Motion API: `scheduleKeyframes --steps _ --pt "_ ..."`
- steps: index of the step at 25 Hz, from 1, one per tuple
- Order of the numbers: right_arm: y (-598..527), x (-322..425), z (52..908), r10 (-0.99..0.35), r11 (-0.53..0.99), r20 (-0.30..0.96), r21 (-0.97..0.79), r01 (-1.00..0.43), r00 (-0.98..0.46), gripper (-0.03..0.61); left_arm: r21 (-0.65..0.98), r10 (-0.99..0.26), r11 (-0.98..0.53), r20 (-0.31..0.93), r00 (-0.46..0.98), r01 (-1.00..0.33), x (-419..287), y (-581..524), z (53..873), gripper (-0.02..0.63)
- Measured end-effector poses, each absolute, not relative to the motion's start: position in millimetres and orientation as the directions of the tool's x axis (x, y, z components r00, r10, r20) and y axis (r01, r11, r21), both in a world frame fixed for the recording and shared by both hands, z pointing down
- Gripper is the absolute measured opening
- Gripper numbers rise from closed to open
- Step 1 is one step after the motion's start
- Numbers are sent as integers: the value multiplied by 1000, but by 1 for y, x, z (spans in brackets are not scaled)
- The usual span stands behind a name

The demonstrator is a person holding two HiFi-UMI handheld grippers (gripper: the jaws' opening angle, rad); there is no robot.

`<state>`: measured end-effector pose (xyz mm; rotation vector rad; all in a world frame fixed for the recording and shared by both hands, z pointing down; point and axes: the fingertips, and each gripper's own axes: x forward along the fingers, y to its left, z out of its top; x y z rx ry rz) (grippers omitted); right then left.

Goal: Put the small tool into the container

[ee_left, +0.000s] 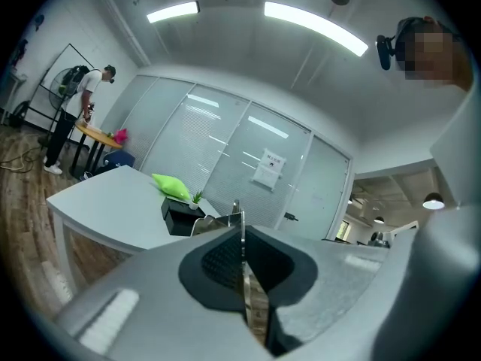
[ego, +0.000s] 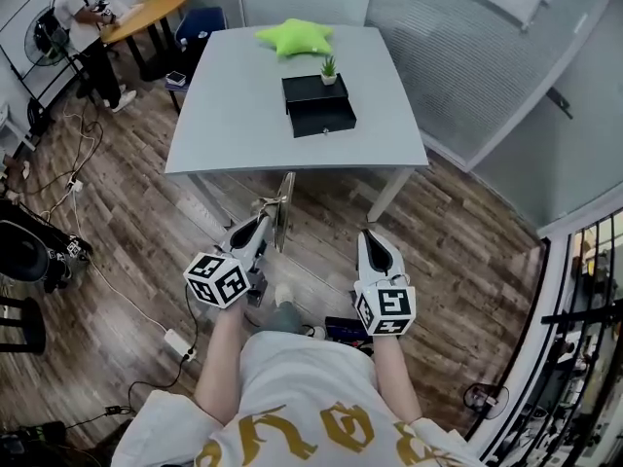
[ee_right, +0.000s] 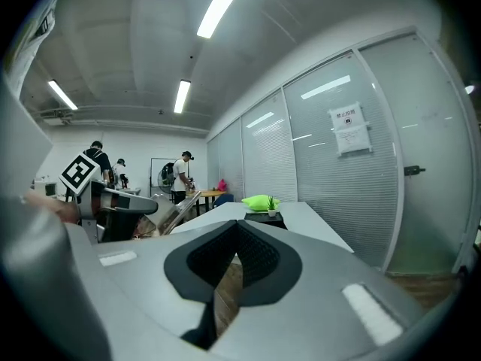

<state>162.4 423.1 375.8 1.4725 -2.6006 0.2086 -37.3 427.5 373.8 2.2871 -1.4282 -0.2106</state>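
My left gripper is shut on a thin, flat metal tool that sticks up edge-on past the jaws; the same tool appears as a narrow blade between the dark pads. My right gripper is shut with nothing in it. I hold both above the wooden floor, short of the grey table's near edge. A black drawer box stands on the table with its drawer front facing me. From the right gripper view, the box is far ahead and the left gripper's tool is at the left.
A small potted plant sits on the box, and a green star cushion lies behind it. Glass partitions run along the right. Cables and a power strip lie on the floor at the left. A person stands by a wooden table far left.
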Motion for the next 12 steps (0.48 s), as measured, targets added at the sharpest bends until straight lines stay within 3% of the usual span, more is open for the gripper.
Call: scheduleKeyframes --steps 12 --pt "293 134 418 -816 512 273 -66 -856 -510 23 460 -886 -337 140 442 -821 -87 289 413 5"
